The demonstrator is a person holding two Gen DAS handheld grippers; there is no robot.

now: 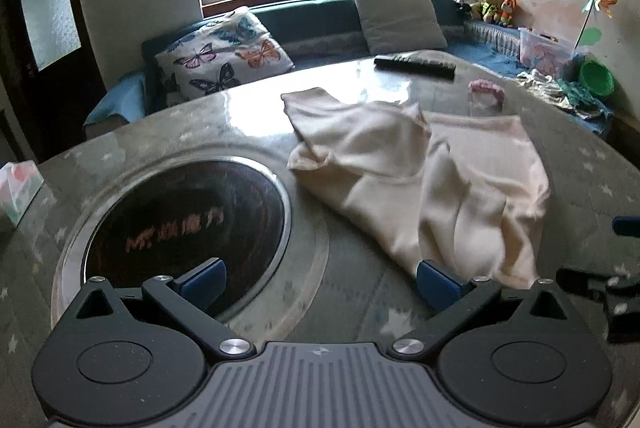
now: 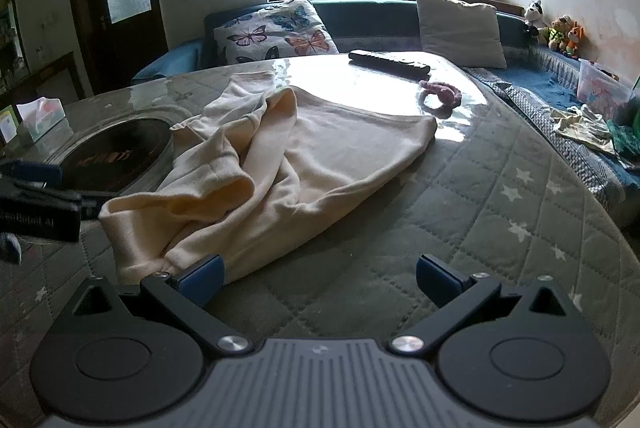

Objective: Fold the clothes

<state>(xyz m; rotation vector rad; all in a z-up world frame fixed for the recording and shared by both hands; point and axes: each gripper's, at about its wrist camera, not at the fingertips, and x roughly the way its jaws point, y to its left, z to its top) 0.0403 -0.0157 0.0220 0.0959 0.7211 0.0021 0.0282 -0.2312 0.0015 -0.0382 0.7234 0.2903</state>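
A cream garment lies crumpled on the round table, its sleeves bunched over the body. In the right wrist view the same cream garment spreads from the near left toward the table's middle. My left gripper is open just above the table, its right fingertip at the garment's near edge. My right gripper is open too, with its left fingertip at the cloth's near hem and nothing between the fingers. The left gripper's body shows at the left edge of the right wrist view.
A dark round hotplate is set into the table left of the garment. A black remote and a pink hair tie lie at the far side. A tissue box stands far left. A sofa with cushions curves behind.
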